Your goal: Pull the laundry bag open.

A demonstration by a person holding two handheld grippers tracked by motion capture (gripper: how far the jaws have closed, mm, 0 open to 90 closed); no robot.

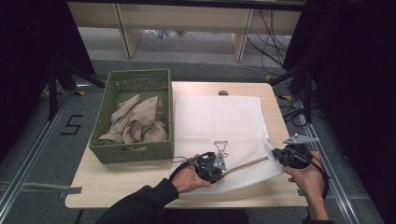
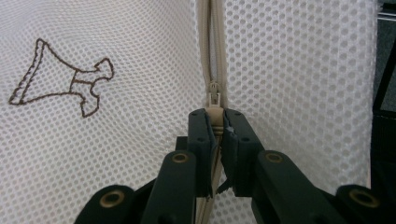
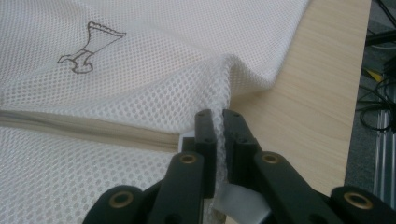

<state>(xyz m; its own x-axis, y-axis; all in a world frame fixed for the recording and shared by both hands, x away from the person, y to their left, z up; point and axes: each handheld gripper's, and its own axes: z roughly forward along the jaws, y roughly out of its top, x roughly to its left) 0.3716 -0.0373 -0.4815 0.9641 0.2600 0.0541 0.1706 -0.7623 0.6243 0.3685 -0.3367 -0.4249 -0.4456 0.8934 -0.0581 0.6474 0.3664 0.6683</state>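
A white mesh bag lies flat, its beige zip (part open) stretched between both tongs.

Recording lab or test studio, not home. Small light-wood desk stands alone on grey floor, black curtains hung on both sides. Metal floor rails run past desk; taped number marking on floor at left. Loose cables trail across floor at back right, beside tripod legs. Plain wooden shelving unit at rear. Person works with handheld camera-carrying gripper rigs.
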